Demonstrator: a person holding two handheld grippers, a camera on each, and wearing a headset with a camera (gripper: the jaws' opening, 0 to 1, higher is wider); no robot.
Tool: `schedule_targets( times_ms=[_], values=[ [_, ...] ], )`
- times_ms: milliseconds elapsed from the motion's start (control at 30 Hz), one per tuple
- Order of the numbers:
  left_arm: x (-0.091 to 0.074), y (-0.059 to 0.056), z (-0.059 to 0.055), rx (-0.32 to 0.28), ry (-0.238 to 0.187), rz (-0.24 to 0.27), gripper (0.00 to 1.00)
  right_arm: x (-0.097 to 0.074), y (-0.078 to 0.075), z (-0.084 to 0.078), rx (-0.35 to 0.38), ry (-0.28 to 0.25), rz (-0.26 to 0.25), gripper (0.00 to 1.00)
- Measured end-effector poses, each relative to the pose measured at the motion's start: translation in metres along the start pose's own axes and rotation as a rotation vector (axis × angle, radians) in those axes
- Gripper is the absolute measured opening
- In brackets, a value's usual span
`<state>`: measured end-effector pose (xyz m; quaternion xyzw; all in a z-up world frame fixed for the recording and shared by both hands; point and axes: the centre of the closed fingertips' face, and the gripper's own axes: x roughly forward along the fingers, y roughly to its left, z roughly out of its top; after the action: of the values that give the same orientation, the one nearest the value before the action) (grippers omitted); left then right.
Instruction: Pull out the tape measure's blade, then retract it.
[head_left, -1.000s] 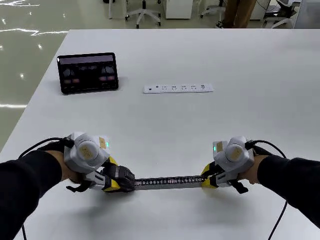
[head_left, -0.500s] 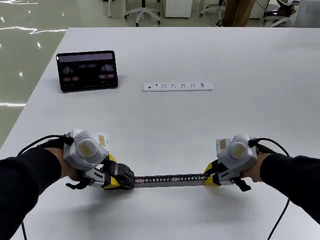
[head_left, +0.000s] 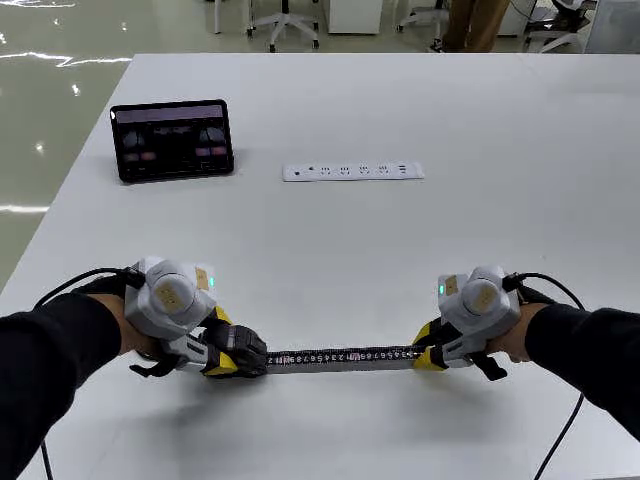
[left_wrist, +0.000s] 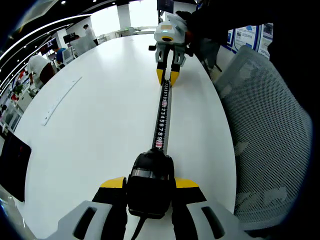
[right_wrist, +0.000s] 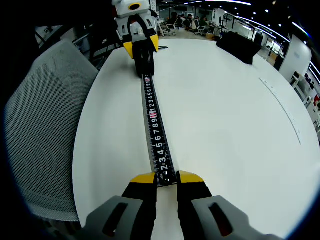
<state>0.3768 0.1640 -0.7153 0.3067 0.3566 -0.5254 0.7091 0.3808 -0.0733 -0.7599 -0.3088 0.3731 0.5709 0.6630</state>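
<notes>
Blade drawn a bit further out: pull-out looks nearly done, retract not yet begun.

L gripper (head_left: 228, 345) is clenched on the tape measure case (left_wrist: 151, 182) near the front edge of the table (head_left: 400, 250); R gripper (head_left: 421, 347) pinches the blade (head_left: 340, 357) at its tip end, by the low numbers. Vs a sec ago the R gripper sits slightly further right & more blade shows betw. the two, so the pull goes on. The exact gain is hard to tell, as the head cam shifted too. Blade lies flat & straight on the table. Tablet (head_left: 172, 139) & power strip (head_left: 352, 171) are well apart on the far side, with a mesh chair (left_wrist: 265, 125) off the table edge. Nothing lies in the blade's path for retracting.
</notes>
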Motion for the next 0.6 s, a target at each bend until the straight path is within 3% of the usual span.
schedule_targets(
  times_ms=[600],
  values=[
    [-0.002,-0.003,0.000,0.000,-0.007,0.015,0.30,-0.008,-0.001,-0.012,-0.001,0.028,-0.006,0.10]
  ],
)
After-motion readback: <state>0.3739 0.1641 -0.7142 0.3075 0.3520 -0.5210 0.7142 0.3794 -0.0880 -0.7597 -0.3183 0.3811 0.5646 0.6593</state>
